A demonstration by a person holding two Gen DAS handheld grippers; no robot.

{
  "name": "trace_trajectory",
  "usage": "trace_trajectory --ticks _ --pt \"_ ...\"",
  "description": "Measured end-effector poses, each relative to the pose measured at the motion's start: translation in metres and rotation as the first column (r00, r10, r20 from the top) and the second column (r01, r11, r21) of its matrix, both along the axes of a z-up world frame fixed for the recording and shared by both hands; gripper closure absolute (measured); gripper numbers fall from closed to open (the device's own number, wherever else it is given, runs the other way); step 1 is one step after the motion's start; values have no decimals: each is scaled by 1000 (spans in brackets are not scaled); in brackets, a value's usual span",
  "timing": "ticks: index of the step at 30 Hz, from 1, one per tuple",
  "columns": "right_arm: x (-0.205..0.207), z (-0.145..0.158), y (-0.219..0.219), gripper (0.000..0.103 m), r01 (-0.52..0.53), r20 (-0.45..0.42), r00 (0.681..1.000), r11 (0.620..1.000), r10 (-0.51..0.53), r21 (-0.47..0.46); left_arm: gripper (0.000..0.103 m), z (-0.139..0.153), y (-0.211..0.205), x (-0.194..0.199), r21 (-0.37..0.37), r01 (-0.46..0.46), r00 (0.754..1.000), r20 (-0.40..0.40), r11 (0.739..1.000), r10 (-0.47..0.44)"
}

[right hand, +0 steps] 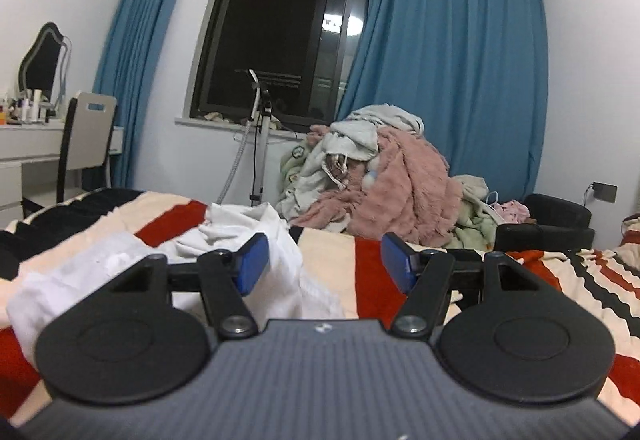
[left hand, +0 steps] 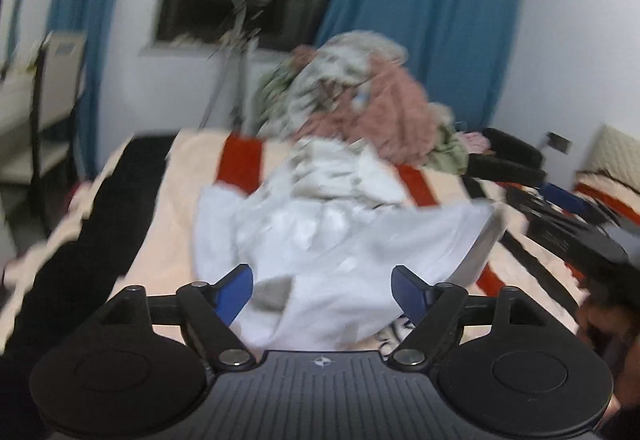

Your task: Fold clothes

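Folding has barely begun: your white shirt lies rumpled on the bed, in front of the clothes pile by the curtain. Your left gripper angles down over it, jaws spread, cloth beneath them but not pinched. Your right gripper points level across the bed, jaws apart and empty, the shirt to its left. Next, you likely need to find two edges and spread it flat.
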State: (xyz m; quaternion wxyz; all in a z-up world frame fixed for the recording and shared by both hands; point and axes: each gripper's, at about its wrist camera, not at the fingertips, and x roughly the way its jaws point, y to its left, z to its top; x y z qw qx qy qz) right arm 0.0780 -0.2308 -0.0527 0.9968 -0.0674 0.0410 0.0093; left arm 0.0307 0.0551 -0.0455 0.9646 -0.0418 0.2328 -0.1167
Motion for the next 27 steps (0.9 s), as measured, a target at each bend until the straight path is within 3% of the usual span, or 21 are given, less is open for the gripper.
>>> trace_trajectory --ticks 4,6,10,13,14,17,18,19,20,21,22,24,25,27 --pt "-2 6 -5 38 -40 -8 999 998 40 50 19 -4 -41 -8 152 116 987 89 982 -130" --pt "2 6 -6 38 -37 -47 998 998 39 43 19 -16 -64 -5 253 184 977 61 950 -206" --pt "6 5 -22 38 -40 -166 984 994 57 102 19 -39 -93 -5 422 282 953 -18 862 -303" --pt "5 6 -37 38 -25 -243 968 989 61 149 19 -60 -104 -10 563 307 940 -56 767 -335" --pt "4 7 -42 38 -24 -264 962 987 66 158 21 -68 -107 -8 625 296 945 -80 722 -319" --pt "5 0 -52 38 -3 -328 943 987 56 162 37 -92 -103 0 764 268 954 -123 587 -275" --pt "5 -5 -53 38 2 -358 932 986 59 167 51 -96 -99 3 781 268 953 -126 565 -277" --pt "7 -8 -53 38 0 -380 923 985 67 174 59 -92 -95 10 757 278 952 -133 592 -277" --pt "8 -12 -54 38 -1 -401 913 983 75 181 77 -87 -89 16 727 289 950 -140 623 -278" --pt "10 -16 -50 38 -15 -418 904 984 88 175 88 -83 -84 23 696 299 949 -147 653 -279" --pt "12 -18 -46 38 -31 -427 899 987 97 159 89 -72 -76 33 619 302 951 -150 725 -269" --pt "14 -24 -32 38 -76 -436 893 992 113 102 90 -46 -50 65 375 289 955 -180 881 -236" --pt "16 -27 -24 38 -104 -439 889 991 132 88 90 -35 -41 81 273 274 953 -204 922 -223" --pt "20 -30 -13 38 -166 -447 874 982 191 96 91 -26 -25 119 135 233 947 -255 963 -193"
